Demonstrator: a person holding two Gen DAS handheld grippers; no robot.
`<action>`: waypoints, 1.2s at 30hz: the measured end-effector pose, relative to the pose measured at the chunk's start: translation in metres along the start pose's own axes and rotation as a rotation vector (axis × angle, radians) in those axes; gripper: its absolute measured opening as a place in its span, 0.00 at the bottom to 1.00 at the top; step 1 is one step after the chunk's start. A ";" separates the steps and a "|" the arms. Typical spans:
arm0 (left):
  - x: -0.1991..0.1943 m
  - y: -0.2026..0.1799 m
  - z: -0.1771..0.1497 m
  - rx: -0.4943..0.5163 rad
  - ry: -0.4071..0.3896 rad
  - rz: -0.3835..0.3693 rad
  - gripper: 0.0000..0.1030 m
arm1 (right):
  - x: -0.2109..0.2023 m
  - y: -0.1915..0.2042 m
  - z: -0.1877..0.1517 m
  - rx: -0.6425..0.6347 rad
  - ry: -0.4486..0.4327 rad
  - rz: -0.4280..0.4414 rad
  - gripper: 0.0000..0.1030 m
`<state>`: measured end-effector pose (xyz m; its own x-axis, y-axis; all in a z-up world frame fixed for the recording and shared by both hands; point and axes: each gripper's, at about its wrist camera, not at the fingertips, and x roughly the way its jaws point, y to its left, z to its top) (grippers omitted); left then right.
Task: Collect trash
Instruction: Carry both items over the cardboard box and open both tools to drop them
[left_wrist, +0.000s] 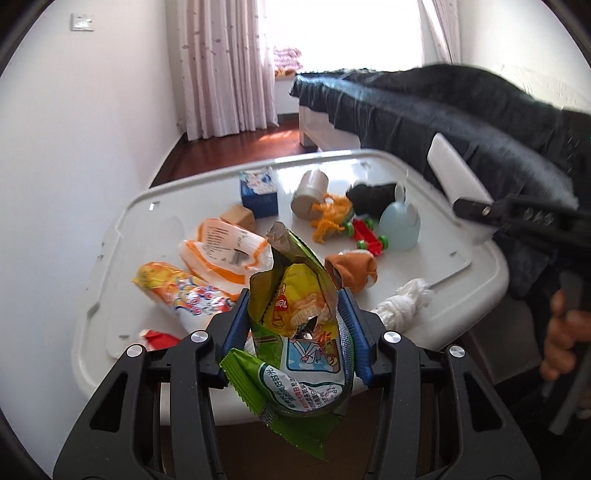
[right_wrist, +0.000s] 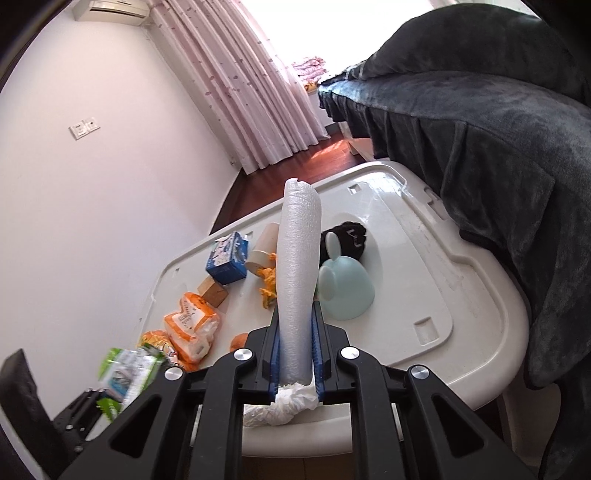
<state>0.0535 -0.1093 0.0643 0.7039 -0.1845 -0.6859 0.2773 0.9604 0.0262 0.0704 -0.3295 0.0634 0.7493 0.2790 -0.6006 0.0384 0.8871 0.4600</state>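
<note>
My left gripper (left_wrist: 295, 328) is shut on a green snack bag (left_wrist: 295, 332), held above the near edge of the white plastic lid (left_wrist: 424, 206). The bag also shows blurred at the lower left of the right wrist view (right_wrist: 125, 373). My right gripper (right_wrist: 297, 347) is shut on a white foam roll (right_wrist: 299, 266) that stands up between the pads. It appears in the left wrist view (left_wrist: 458, 181) at the right. Crumpled white tissue (left_wrist: 402, 302) lies at the lid's near edge, just under my right gripper (right_wrist: 284, 404). Orange wrappers (left_wrist: 221, 254) lie on the lid's left.
On the lid: a blue milk carton (left_wrist: 258, 192), a wooden block (left_wrist: 240, 218), a tipped beige cup (left_wrist: 308, 192), orange yarn (left_wrist: 330, 218), a red toy skateboard (left_wrist: 365, 232), a pale blue cup (right_wrist: 345, 288), a black cloth (left_wrist: 373, 195), a brown sock (left_wrist: 354, 269). A dark-covered bed (right_wrist: 480, 140) stands right.
</note>
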 end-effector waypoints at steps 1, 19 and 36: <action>-0.012 0.003 -0.001 -0.010 -0.016 0.004 0.45 | -0.002 0.006 -0.003 -0.019 -0.002 0.013 0.13; -0.083 0.012 -0.120 -0.075 0.085 0.118 0.45 | -0.077 0.089 -0.163 -0.331 0.288 0.139 0.15; -0.019 0.034 -0.173 -0.186 0.408 0.050 0.74 | -0.016 0.054 -0.216 -0.219 0.585 -0.024 0.66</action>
<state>-0.0638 -0.0369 -0.0475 0.3874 -0.0749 -0.9189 0.1009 0.9942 -0.0385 -0.0821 -0.2064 -0.0429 0.2617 0.3584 -0.8962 -0.1325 0.9331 0.3344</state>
